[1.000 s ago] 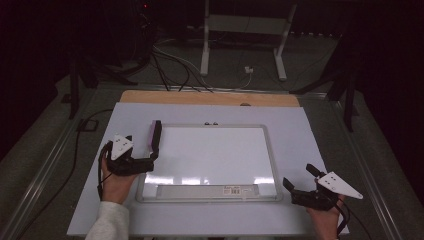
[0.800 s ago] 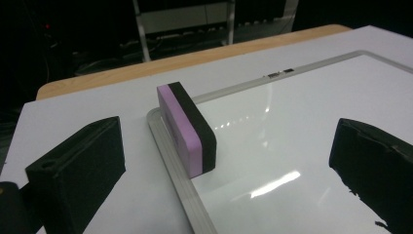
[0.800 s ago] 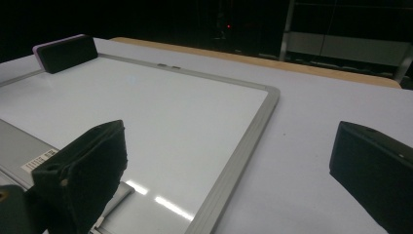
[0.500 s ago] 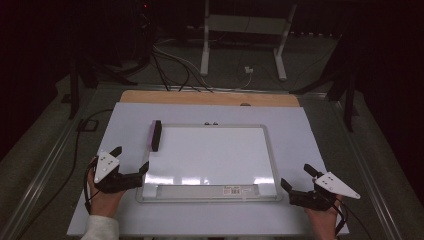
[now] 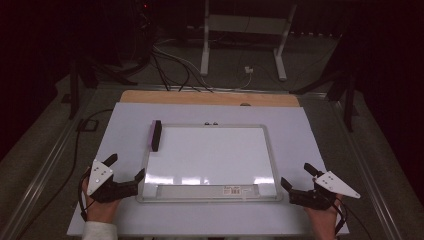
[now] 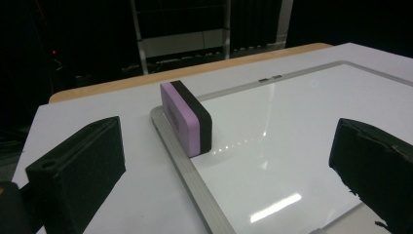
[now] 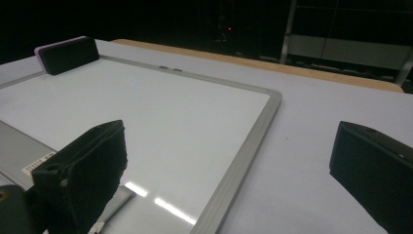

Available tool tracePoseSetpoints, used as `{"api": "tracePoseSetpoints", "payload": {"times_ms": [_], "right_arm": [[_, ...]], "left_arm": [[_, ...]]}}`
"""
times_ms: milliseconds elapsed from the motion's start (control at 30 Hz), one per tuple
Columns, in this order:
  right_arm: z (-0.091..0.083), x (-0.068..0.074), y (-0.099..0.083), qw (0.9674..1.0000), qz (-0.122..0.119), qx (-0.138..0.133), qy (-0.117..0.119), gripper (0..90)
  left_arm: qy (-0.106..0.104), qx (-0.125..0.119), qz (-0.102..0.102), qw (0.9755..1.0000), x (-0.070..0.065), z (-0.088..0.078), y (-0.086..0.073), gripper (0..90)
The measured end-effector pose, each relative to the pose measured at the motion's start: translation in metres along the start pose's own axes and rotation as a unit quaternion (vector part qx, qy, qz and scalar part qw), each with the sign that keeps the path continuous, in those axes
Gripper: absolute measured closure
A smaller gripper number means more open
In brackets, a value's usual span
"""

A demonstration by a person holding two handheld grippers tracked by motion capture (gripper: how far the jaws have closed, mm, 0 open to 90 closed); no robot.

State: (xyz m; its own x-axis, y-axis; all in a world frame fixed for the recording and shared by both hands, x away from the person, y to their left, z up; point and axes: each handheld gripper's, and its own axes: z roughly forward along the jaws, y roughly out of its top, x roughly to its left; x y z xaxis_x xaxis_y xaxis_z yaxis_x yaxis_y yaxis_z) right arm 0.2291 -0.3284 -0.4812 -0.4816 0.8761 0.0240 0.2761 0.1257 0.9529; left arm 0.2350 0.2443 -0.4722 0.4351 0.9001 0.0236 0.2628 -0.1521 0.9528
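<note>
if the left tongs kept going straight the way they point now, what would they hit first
Most likely the eraser, standing on edge at the whiteboard frame's left side. It sits almost centred between the open left tongs, with bare table and board before it, though depth is uncertain.

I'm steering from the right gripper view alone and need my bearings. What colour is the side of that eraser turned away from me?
Observer: The eraser has a purple foam side; it stands on edge at the whiteboard's left frame.
Operator: Is the left gripper holding it?
Observer: No. The left gripper is open, near the board's near-left corner, apart from the eraser.
Operator: And mine?
Observer: The right gripper is open beside the near-right corner.
</note>
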Motion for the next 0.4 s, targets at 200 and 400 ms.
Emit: {"api": "tracePoseSetpoints", "payload": {"times_ms": [200,400], "right_arm": [[0.0014,-0.0022,-0.0006,0.9999,0.003,0.006,-0.011,0.8],[0.003,-0.005,-0.002,0.9997,0.011,0.012,-0.016,0.8]], "left_arm": [[0.007,-0.003,-0.004,1.0,0.0024,-0.0019,-0.0016,0.8],[0.014,0.003,-0.007,0.9999,0.0031,0.0002,-0.0044,0.7]]}}
